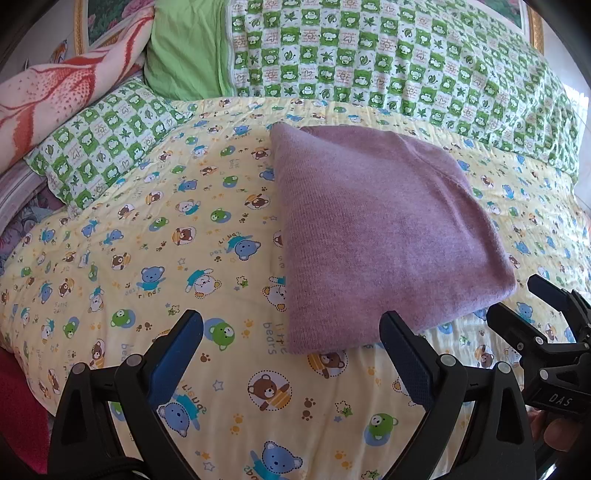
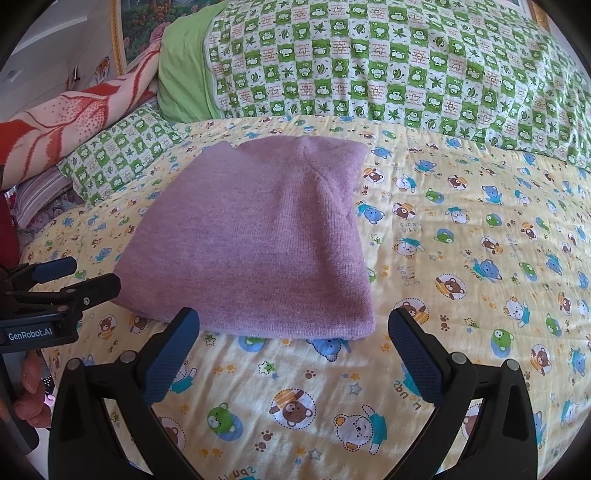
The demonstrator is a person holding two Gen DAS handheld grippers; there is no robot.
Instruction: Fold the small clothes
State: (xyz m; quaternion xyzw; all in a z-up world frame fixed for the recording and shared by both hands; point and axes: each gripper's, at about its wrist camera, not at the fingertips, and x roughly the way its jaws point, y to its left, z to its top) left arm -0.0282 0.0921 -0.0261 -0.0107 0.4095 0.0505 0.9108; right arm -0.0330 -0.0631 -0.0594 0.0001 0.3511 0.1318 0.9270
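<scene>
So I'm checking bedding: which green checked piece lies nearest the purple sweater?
The large green checked quilt, folded behind the purple sweater; the small checked pillow sits farther left.

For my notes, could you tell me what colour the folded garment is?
The folded knit garment is a muted purple, clearest in the right wrist view.

bed with yellow bear-print sheet (image 1: 155, 236), green checked quilt (image 1: 388, 62) far, gold-framed picture (image 2: 136, 33) far left, daylight.

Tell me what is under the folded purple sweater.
The purple sweater lies on the yellow bear-print quilt. A blue bear print peeks out at its near edge. Whatever else lies beneath is covered.
</scene>
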